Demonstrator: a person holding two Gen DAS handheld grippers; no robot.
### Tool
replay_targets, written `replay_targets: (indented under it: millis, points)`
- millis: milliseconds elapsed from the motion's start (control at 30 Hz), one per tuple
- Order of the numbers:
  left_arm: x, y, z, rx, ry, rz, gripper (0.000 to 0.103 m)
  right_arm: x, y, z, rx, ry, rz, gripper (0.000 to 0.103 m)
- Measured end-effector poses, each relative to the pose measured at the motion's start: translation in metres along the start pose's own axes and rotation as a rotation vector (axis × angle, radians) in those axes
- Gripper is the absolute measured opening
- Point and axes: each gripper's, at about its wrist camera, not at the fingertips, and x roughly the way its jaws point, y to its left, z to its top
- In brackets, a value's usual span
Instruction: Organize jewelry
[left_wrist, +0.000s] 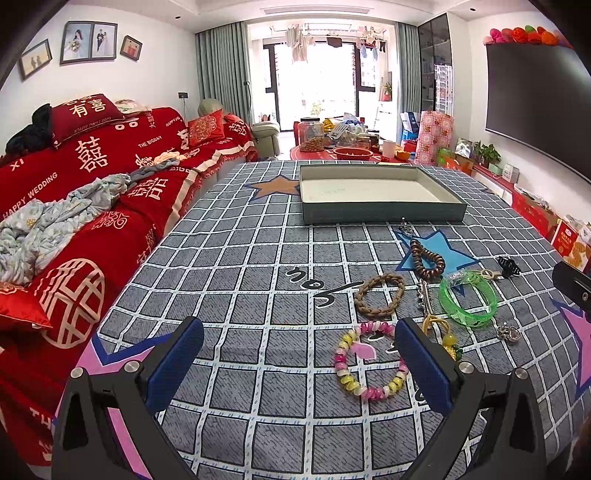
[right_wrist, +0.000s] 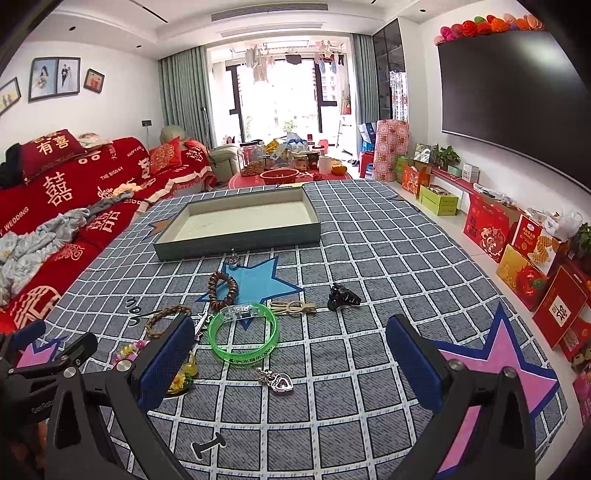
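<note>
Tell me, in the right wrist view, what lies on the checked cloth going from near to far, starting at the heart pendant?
Heart pendant → green bangle → black hair claw → brown coil hair tie → open tray.

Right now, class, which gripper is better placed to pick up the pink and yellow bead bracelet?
Left. The left gripper is open, and the pink and yellow bead bracelet lies beside its right finger. The right gripper is open further right, nearer the green bangle.

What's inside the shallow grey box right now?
Nothing visible: the grey box shows only its bare pale floor, with faint marks, in both wrist views. Its near wall hides a thin strip of floor just behind it, so that part is unconfirmed.
</note>
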Motion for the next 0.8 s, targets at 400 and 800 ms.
replay_targets:
  millis: [400,800]
  points:
    - [-0.004,0.000,0.001,-0.004,-0.015,-0.006,0.103,-0.002,0.002,0.001,-0.002,-0.005,0.004,0.103]
    - [0.012,0.011,0.004,-0.007,0.063,-0.063,0.103,0.014,-0.015,0.000,0.047,0.110,0.066,0.103]
